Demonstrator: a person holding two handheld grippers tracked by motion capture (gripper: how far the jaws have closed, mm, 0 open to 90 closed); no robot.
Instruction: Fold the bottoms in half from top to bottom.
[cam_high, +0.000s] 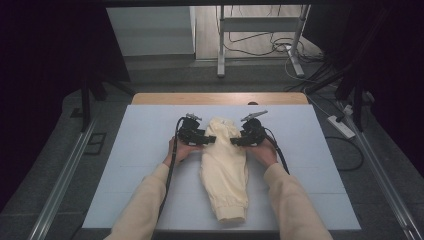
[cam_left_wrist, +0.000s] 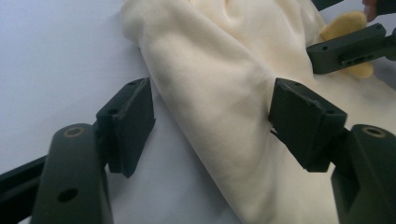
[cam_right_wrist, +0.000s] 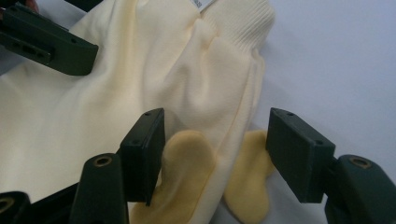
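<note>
Both grippers flank the far end of the cream garment (cam_high: 223, 167) on the white table (cam_high: 140, 150), left gripper (cam_high: 209, 141) and right gripper (cam_high: 236, 142) jaws apart, fabric between, unclamped.

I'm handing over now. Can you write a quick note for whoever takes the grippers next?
Left gripper: jaws open, straddling the left edge of the cream garment; nothing gripped.
Right gripper: jaws open around the right edge fold, beside the yellow patches; nothing gripped.
The garment lies bunched lengthwise mid white mat, ribbed cuff toward the person.
Done: both grippers placed at its upper part.
Left: close on both edges, then probably spread or fold it.
</note>
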